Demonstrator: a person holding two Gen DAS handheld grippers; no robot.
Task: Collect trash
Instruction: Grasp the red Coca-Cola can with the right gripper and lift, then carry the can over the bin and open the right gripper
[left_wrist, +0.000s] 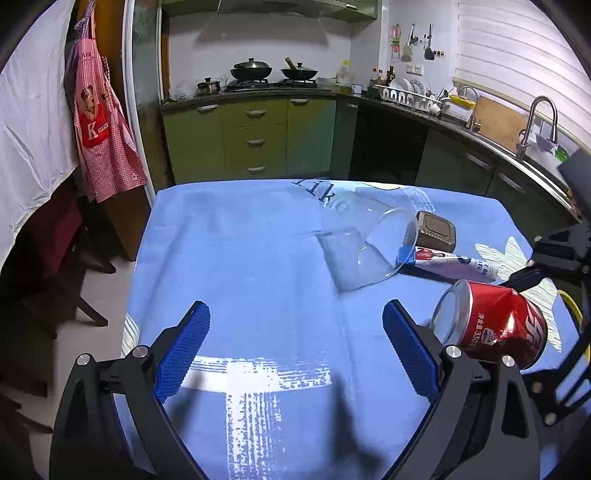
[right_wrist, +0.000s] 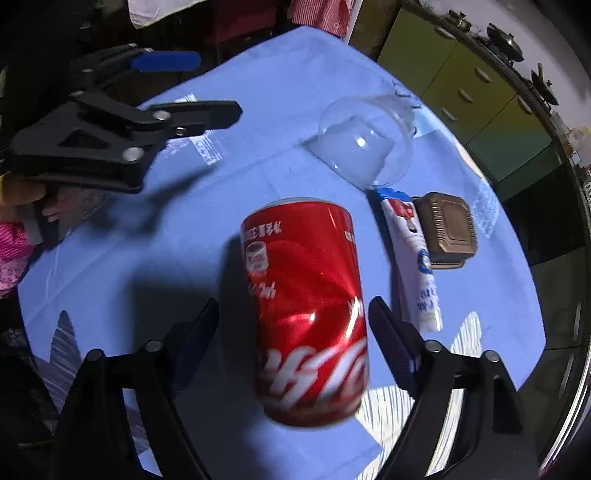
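Red cola can (right_wrist: 308, 314) between the right gripper (right_wrist: 293, 321)'s spread jaws.
Left gripper (left_wrist: 295, 343) hangs released left of the can; a clear plastic cup (left_wrist: 364, 243) lies beyond it.

The left gripper (left_wrist: 295, 343) is held low and level, its blue-padded fingers (left_wrist: 183, 347) spread wide apart with nothing between them. The right gripper (right_wrist: 293, 332) is angled downward, its dark fingers (right_wrist: 391, 343) likewise parted widely. A bare hand (right_wrist: 26, 199) is glimpsed gripping the left gripper's handle.
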